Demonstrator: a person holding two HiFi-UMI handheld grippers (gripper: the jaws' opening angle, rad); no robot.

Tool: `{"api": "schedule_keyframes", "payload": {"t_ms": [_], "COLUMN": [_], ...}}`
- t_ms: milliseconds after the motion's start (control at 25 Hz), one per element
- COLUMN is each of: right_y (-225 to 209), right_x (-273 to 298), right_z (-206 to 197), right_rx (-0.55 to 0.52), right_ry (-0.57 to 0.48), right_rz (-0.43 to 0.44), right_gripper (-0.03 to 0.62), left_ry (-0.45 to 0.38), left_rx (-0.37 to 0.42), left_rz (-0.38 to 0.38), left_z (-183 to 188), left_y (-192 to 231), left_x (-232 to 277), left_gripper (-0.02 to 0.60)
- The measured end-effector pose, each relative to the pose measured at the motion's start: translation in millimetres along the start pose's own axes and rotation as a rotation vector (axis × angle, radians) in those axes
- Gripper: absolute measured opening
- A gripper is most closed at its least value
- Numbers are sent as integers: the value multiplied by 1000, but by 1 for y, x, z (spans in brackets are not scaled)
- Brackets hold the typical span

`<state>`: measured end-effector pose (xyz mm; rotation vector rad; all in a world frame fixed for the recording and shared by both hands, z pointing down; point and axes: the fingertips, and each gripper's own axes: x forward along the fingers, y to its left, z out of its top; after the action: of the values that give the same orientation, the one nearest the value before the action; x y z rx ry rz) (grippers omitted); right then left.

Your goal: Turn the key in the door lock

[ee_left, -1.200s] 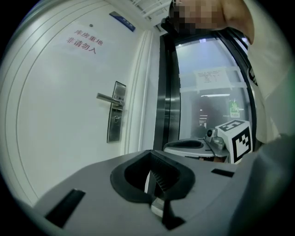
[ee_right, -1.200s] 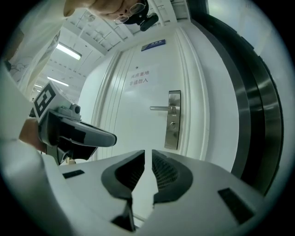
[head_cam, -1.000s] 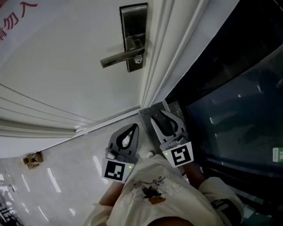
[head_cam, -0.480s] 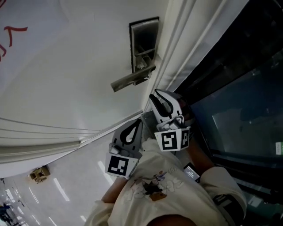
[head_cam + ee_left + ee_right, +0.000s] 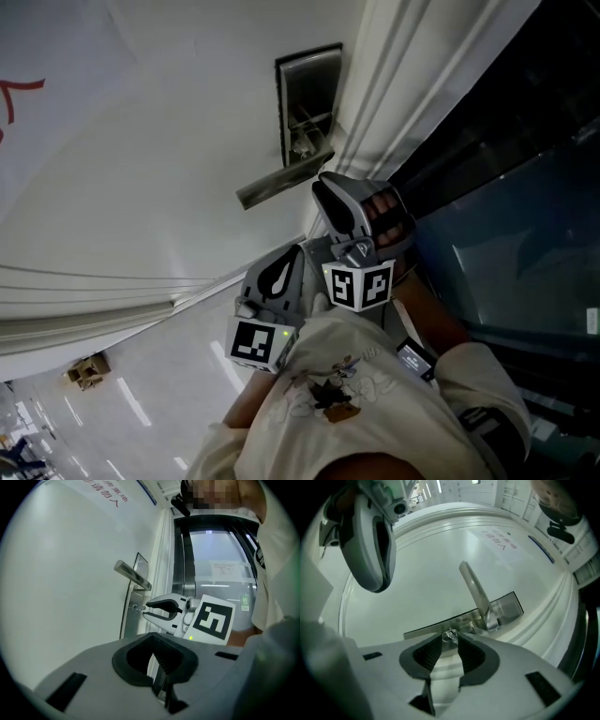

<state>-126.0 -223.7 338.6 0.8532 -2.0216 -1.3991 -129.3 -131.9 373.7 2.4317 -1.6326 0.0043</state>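
Observation:
A steel lock plate (image 5: 309,94) with a lever handle (image 5: 281,184) sits on the white door. A small key (image 5: 451,635) sticks out of the plate below the lever, also seen as the key (image 5: 136,607) in the left gripper view. My right gripper (image 5: 451,638) is open, its two tips on either side of the key head, and I cannot tell if they touch it. From above, the right gripper (image 5: 321,184) is at the lever's base. My left gripper (image 5: 292,253) hangs lower, away from the door, shut and empty.
The white door frame (image 5: 394,103) runs right beside the lock plate, with dark glass (image 5: 525,262) beyond it. A shiny tiled floor (image 5: 141,394) lies below, with a small brown object (image 5: 84,370) on it. The person's white shirt (image 5: 347,403) fills the bottom of the head view.
My right gripper has risen from low beside the left one up to the lock, and its tips now flank the key. The left gripper has stayed low.

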Motion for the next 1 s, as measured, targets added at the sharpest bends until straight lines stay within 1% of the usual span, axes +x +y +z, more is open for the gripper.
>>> {"api": "schedule_keyframes", "payload": {"t_ms": [120, 240, 320, 400, 680, 840, 1000], "right_y": [1, 1, 0, -2, -6, -8, -11], "right_x": [5, 10, 11, 13, 13, 12, 12], "right_z": [1, -1, -3, -3, -3, -4, -5], "right_rx": [-65, -98, -89, -55, 117, 280, 474], "right_ry": [8, 30, 46, 48, 26, 4, -30], "right_rz": [-31, -53, -64, -64, -58, -35, -4], "right_gripper": [103, 81, 28, 17, 16, 15, 15], "left_ry": [-2, -1, -8, -9, 5, 10, 10], "left_rx": [13, 19, 16, 20, 20, 27, 35], "left_rz": [-4, -12, -16, -15, -18, -10, -4], "left_z": [2, 3, 7, 10, 8, 10, 10], "left_y": [-2, -1, -1, 0, -2, -1, -1], "left_x": [1, 4, 4, 3, 6, 8, 11], "left_gripper": [3, 3, 3, 3, 3, 3, 3]}}
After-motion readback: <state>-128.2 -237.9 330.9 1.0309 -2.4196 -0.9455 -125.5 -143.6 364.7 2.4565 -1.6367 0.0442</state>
